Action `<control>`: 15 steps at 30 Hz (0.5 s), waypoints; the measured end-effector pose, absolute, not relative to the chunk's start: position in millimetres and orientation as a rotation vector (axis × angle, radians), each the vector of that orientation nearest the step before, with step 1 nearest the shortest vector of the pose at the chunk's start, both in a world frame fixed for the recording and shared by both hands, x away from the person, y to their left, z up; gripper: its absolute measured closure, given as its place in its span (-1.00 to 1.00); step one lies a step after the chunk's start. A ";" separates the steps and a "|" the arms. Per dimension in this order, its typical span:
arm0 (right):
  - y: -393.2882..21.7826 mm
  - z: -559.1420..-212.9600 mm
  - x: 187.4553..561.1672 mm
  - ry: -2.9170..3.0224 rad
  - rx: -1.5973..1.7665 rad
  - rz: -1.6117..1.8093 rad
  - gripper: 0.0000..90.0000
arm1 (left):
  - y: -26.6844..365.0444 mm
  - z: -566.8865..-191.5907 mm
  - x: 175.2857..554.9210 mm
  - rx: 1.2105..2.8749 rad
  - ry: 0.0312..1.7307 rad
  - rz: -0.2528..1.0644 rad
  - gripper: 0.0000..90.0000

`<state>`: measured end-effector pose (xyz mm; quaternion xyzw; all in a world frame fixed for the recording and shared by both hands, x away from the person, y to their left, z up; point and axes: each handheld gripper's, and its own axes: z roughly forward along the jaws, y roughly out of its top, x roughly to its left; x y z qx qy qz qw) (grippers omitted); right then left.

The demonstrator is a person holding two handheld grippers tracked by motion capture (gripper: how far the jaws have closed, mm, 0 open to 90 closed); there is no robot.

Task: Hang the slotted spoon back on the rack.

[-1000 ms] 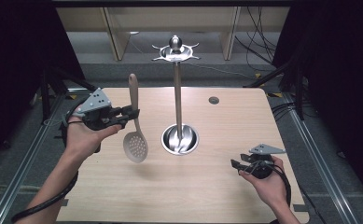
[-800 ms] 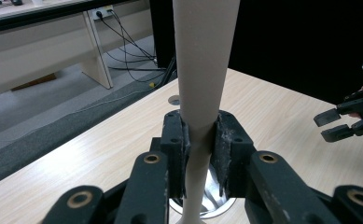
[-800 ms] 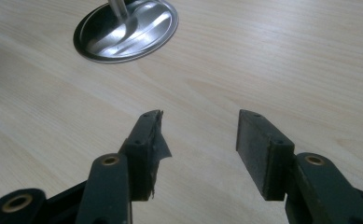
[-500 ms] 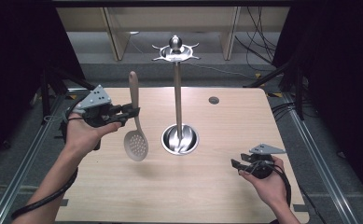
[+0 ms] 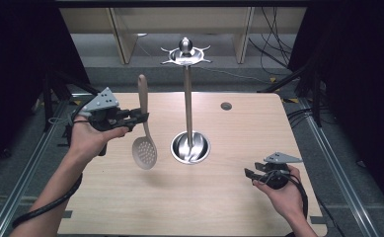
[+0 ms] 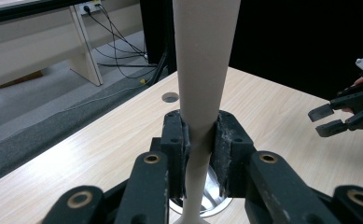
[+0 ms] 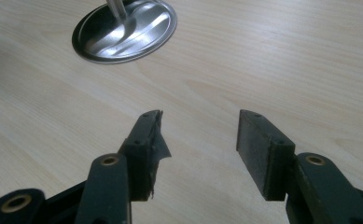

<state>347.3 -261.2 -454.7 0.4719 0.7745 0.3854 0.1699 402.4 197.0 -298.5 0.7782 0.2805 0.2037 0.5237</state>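
Note:
A beige slotted spoon (image 5: 143, 129) hangs upright above the table, bowl down. My left gripper (image 5: 141, 118) is shut on its handle (image 6: 200, 84), the pads pressing both sides. To its right stands a metal utensil stand (image 5: 188, 94) with a round base (image 5: 191, 147) and hooks around its top (image 5: 185, 53). My right gripper (image 5: 249, 175) rests low over the table's front right, open with nothing between its fingers (image 7: 198, 140). The left gripper view shows the right gripper (image 6: 328, 120) far off at the right.
The wooden table (image 5: 219, 197) has a small round hole (image 5: 226, 105) near its back edge. Shelving (image 5: 120, 34) and cables (image 5: 273, 44) lie beyond the table. Dark curtains stand at both sides.
The left hand has drifted slightly with the spoon. The right gripper has stayed where it was.

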 end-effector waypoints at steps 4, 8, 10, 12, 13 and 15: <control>-261.1 -454.7 347.3 2.203 1.341 1.094 0.12 | 197.7 -296.7 405.5 1.865 0.664 0.473 0.66; -260.5 -455.3 347.6 2.207 1.347 1.113 0.12 | 197.8 -295.2 408.7 1.866 0.659 0.459 0.66; -260.3 -454.9 347.2 2.206 1.357 1.106 0.12 | 197.8 -294.4 410.1 1.873 0.655 0.457 0.65; -260.8 -454.9 347.2 2.199 1.348 1.100 0.12 | 197.6 -293.7 411.5 1.877 0.650 0.457 0.65; -261.2 -454.8 347.4 2.200 1.342 1.095 0.12 | 197.5 -293.4 412.0 1.876 0.651 0.457 0.65; -261.1 -454.8 347.4 2.200 1.343 1.096 0.12 | 197.8 -292.5 413.0 1.880 0.650 0.454 0.66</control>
